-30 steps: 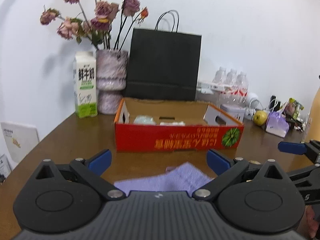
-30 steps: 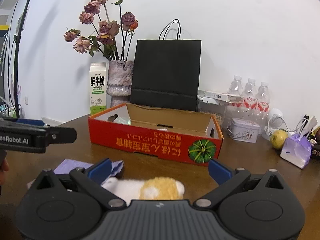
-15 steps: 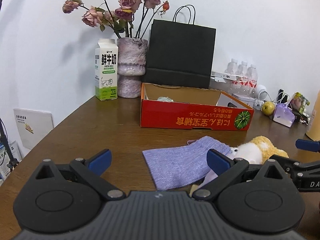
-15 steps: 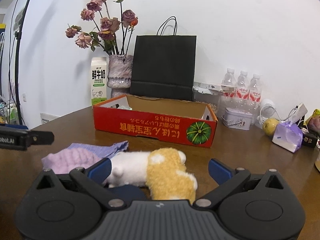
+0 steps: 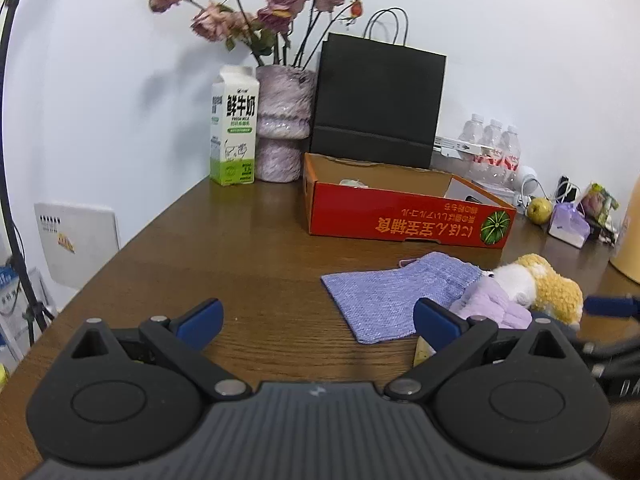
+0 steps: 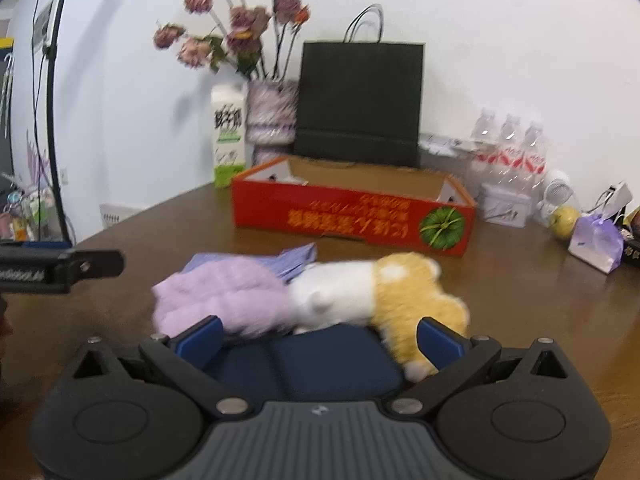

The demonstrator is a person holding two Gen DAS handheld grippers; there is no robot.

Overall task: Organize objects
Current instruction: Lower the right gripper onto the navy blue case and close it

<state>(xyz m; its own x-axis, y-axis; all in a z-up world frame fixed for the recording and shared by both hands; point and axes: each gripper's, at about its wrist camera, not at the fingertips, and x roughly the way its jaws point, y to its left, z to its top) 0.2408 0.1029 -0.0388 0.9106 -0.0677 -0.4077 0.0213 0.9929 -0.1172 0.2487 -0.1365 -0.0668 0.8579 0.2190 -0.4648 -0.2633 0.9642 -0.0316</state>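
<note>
At the far left of the wooden table [image 5: 256,248] the left gripper [image 5: 316,322] hovers with its jaws spread wide and nothing between them. Just right of it lies the lilac knitted pouch [image 5: 396,294], flat on the table, its far end touching the plush toy [image 6: 320,294] (purple, white and yellow sections, lying on its side). The right gripper [image 6: 320,340] sits low behind the toy, jaws wide apart and holding nothing, with something dark blue between them under the toy that I cannot identify. Beyond, the red cardboard box [image 6: 356,220] stands open-topped in front of the black paper bag [image 6: 360,100].

The step in hand looks like picking up the toy for the box. To do it well, centre the right fingers on the white midsection, close across the narrow body, and lift clear of the pouch so that it does not drag along.
</note>
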